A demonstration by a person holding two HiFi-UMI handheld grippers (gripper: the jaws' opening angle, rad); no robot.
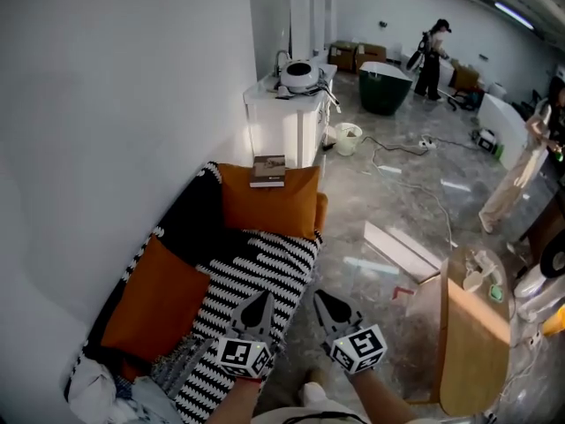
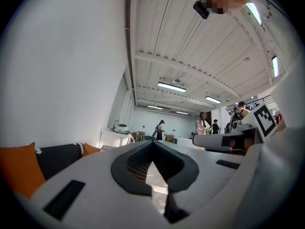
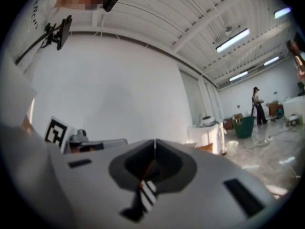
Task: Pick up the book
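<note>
A small book (image 1: 268, 170) with a dark and pale cover lies on top of the orange cushion (image 1: 269, 201) at the far end of the sofa. Both grippers are well short of it, near the bottom of the head view. My left gripper (image 1: 262, 300) hangs over the striped seat, its jaws together with nothing between them. Beside it, over the floor by the sofa's edge, my right gripper (image 1: 320, 299) also has its jaws together and empty. In the left gripper view (image 2: 152, 144) and the right gripper view (image 3: 154, 144) the jaw tips meet and point level.
The sofa (image 1: 256, 272) has a black-and-white striped cover and a second orange cushion (image 1: 154, 299) against the wall. A white cabinet (image 1: 287, 117) stands beyond it. A wooden table (image 1: 472, 334) is at the right. Boards (image 1: 402, 250) and cables lie on the floor. People stand far back.
</note>
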